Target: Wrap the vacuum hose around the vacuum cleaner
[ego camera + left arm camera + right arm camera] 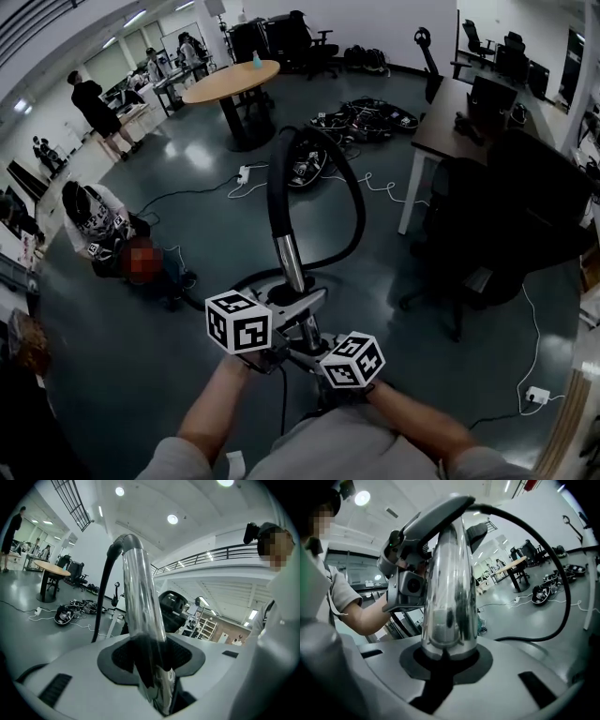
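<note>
The vacuum's chrome tube (291, 262) rises between my two grippers in the head view, low in the middle. Its black hose (359, 202) arches up from the tube's top, over to the right and back down to the floor. My left gripper (281, 317) is shut on the tube (140, 602), which fills the left gripper view between the dark pads (123, 654). My right gripper (311, 343) holds the same tube (450, 597) from the other side. Its pads (480, 660) close round the tube's collar. The left gripper (408, 585) and forearm show behind the tube there. The vacuum's body is mostly hidden beneath the grippers.
A round wooden table (232, 82) stands at the back. A dark desk (450, 122) and black office chair (506, 216) are to the right. Cables, a power strip (246, 173) and a gear pile (361, 117) lie on the floor. A person crouches at left (103, 230).
</note>
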